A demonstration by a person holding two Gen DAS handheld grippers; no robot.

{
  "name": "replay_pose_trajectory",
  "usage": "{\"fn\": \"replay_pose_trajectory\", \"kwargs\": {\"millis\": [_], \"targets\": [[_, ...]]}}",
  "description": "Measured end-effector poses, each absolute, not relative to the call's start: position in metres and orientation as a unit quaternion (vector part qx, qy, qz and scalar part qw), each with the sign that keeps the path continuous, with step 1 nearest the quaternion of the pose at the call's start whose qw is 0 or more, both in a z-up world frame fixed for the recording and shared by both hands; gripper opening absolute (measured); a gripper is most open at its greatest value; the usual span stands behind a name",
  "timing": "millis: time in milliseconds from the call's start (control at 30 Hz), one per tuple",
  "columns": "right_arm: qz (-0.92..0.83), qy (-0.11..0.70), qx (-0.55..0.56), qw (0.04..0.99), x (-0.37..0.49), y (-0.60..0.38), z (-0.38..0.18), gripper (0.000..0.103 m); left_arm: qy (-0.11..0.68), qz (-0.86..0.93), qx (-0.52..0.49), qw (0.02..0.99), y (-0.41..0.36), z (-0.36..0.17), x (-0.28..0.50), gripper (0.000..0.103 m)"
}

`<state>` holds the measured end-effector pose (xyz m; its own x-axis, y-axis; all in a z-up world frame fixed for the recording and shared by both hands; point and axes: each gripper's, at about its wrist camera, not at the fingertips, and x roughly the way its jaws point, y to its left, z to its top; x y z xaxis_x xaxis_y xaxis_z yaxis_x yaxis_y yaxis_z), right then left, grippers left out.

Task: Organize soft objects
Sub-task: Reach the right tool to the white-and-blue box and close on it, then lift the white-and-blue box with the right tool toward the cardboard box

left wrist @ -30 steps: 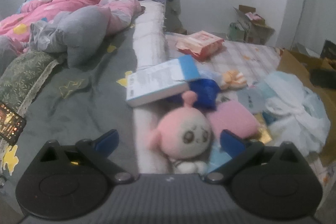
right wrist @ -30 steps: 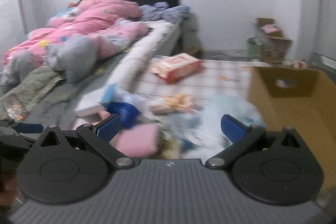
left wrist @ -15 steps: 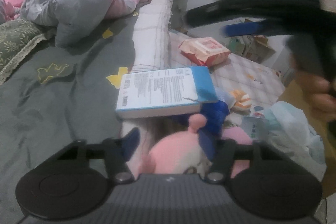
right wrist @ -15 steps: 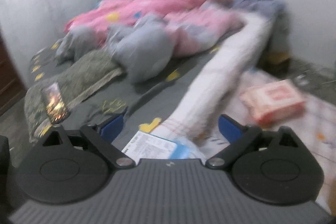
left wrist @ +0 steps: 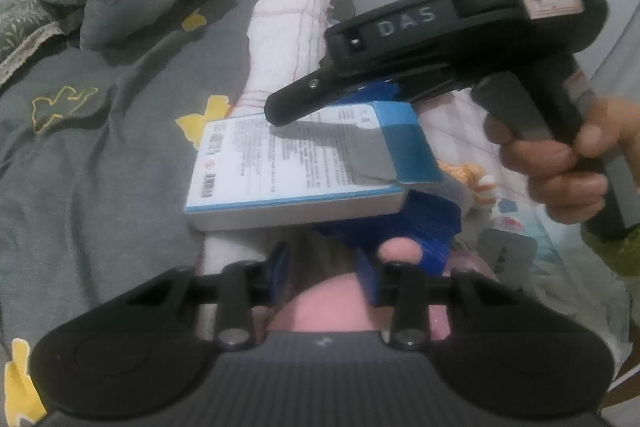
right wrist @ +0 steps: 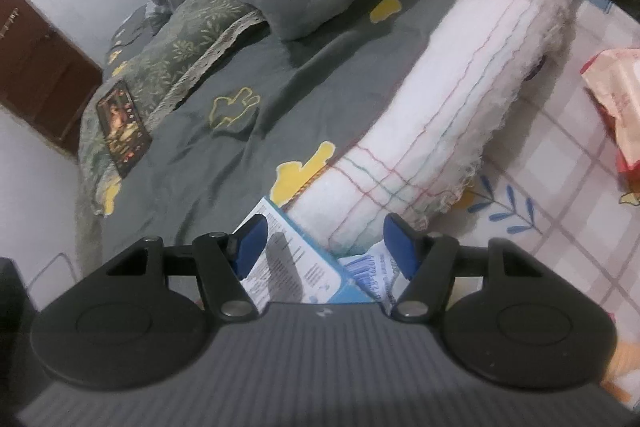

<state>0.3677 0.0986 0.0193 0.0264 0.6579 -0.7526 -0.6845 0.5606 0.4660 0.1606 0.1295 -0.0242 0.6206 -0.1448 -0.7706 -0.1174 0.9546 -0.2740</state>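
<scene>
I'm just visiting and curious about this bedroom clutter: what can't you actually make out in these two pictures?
- Pink round plush toy, left wrist view: its face and body are hidden behind the left hand-held gripper, whose jaws are closing around it.
- White and blue printed cardboard box, right wrist view: mostly hidden behind the right hand-held gripper; its print is too small.
- Orange and white item, left wrist view: blurred, half covered.

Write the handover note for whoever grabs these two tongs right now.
Left tongs: jaws closing around the pink plush toy at the mattress edge; grip not confirmed.
Right tongs: jaws closing over the blue and white box, pads not on it yet. The box lies just above the plush, on the blue packet.
Done: nothing visibly sorted yet.
Left: secure the plush, probably shift the box aside, then deal with the remaining soft items beside the bed.
</scene>
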Motion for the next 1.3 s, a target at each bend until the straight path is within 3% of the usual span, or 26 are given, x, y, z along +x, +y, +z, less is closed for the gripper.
{"fn": "replay_pose_trajectory", "kwargs": {"millis": [200,433,567,1000,1067,1300], "targets": [[0.444,0.516,-0.017,0.732,0.381,0.096,0.021,0.059,0.436,-0.010,-0.177,0.882,0.136,-0.027,0.161,0.040],[0.451,0.532,-0.005,0.717,0.371,0.096,0.017,0.058,0.429,-0.029,-0.227,0.874,0.148,-0.024,0.158,0.056],[0.469,0.535,0.008,0.703,0.362,0.094,0.032,0.046,0.409,-0.038,-0.252,0.876,0.154,-0.019,0.150,0.070],[0.445,0.562,-0.008,0.697,0.323,0.105,0.033,0.032,0.423,-0.044,-0.278,0.861,0.161,-0.021,0.139,0.074],[0.441,0.569,0.000,0.694,0.323,0.104,0.030,0.032,0.422,-0.049,-0.281,0.861,0.164,-0.019,0.131,0.081],[0.437,0.594,0.002,0.676,0.302,0.111,0.019,0.034,0.426,-0.029,-0.304,0.852,0.185,-0.025,0.113,0.082]]}}
